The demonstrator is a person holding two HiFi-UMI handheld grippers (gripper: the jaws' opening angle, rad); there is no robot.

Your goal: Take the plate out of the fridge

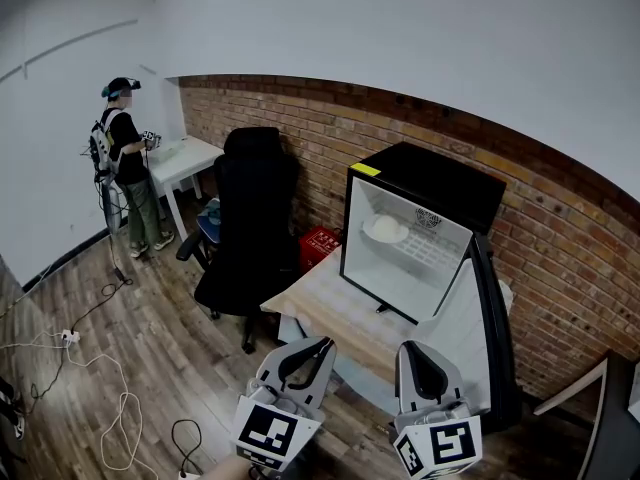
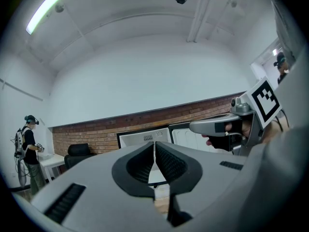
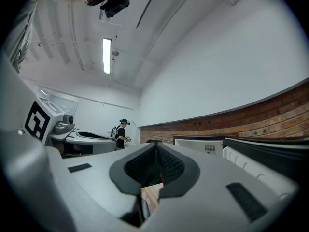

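The white plate (image 1: 385,229) sat on a shelf inside the open fridge (image 1: 430,178), which stood on the bench (image 1: 325,313). The left tongs (image 1: 322,342) and the right tongs (image 1: 408,347) were closed and empty, held short of the bench.

White plate (image 1: 385,229) flat on shelf inside black fridge (image 1: 440,183), door open

Plate (image 1: 385,229) small, pale against fridge (image 1: 430,183) interior; rim unclear. Left claw (image 1: 320,348), right claw (image 1: 415,358): marker cubes cut off at near edge.
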